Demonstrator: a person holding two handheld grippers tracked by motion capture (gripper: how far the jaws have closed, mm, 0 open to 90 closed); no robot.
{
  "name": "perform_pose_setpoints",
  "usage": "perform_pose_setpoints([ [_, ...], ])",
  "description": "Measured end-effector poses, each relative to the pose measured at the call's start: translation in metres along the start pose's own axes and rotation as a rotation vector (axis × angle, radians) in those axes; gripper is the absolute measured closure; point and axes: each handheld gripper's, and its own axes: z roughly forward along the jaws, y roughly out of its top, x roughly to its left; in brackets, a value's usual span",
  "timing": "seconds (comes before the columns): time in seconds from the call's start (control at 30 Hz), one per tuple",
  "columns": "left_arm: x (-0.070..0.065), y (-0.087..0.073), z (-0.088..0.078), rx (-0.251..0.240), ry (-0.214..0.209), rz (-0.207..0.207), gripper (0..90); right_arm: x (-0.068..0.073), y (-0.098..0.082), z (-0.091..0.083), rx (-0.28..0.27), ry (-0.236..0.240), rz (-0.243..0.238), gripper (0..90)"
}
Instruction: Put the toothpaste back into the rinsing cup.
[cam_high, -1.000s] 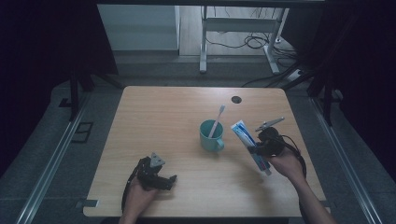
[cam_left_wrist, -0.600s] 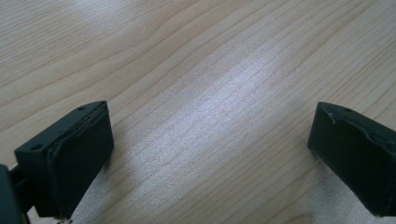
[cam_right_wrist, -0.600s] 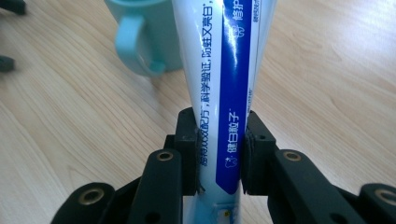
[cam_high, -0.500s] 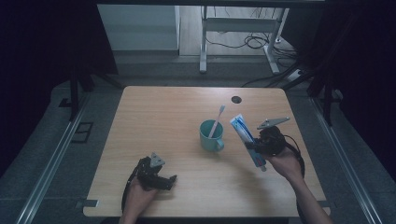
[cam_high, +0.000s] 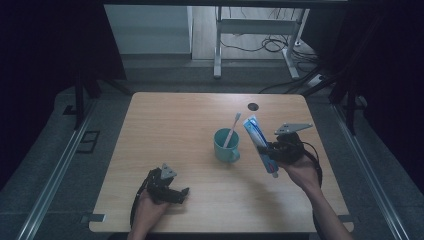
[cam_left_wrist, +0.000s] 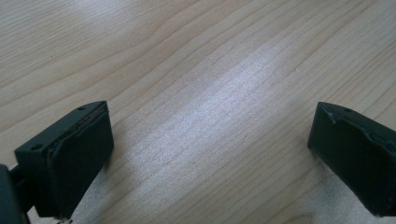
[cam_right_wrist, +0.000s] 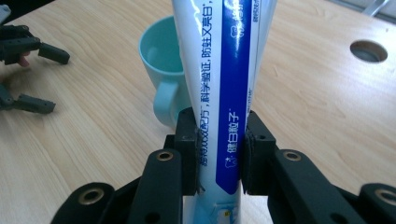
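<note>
My right gripper (cam_high: 274, 151) (cam_right_wrist: 219, 151) is shut on a blue and white toothpaste tube (cam_high: 259, 144) (cam_right_wrist: 224, 93), held off the table just right of a teal mug (cam_high: 226, 146) (cam_right_wrist: 164, 70). The tube slants up and leftward, its flat end near the mug's rim. A white toothbrush (cam_high: 232, 131) leans inside the mug. My left gripper (cam_high: 176, 192) (cam_left_wrist: 210, 154) rests on the wooden table (cam_high: 170, 125) at the front left, jaws wide open over bare wood.
A round cable hole (cam_high: 253, 106) (cam_right_wrist: 368, 50) sits in the tabletop behind the mug. Dark floor and metal rails (cam_high: 55, 175) surround the table. A desk frame with cables (cam_high: 260, 45) stands beyond the far edge.
My right gripper has lifted the toothpaste tube slightly and brought it a little closer to the mug. The left hand has stayed where it was.
</note>
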Motion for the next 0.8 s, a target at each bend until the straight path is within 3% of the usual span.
perform_pose_setpoints([
  [0.4, 0.0, 0.0, 0.0, -0.001, -0.001, 0.001, 0.5, 0.008, 0.015, 0.003, -0.106, 0.015, -0.005, 72.5],
  [0.8, 0.0, 0.0, 0.0, -0.002, -0.001, 0.001, 0.6, 0.008, 0.027, 0.012, -0.161, 0.021, 0.021, 72.5],
])
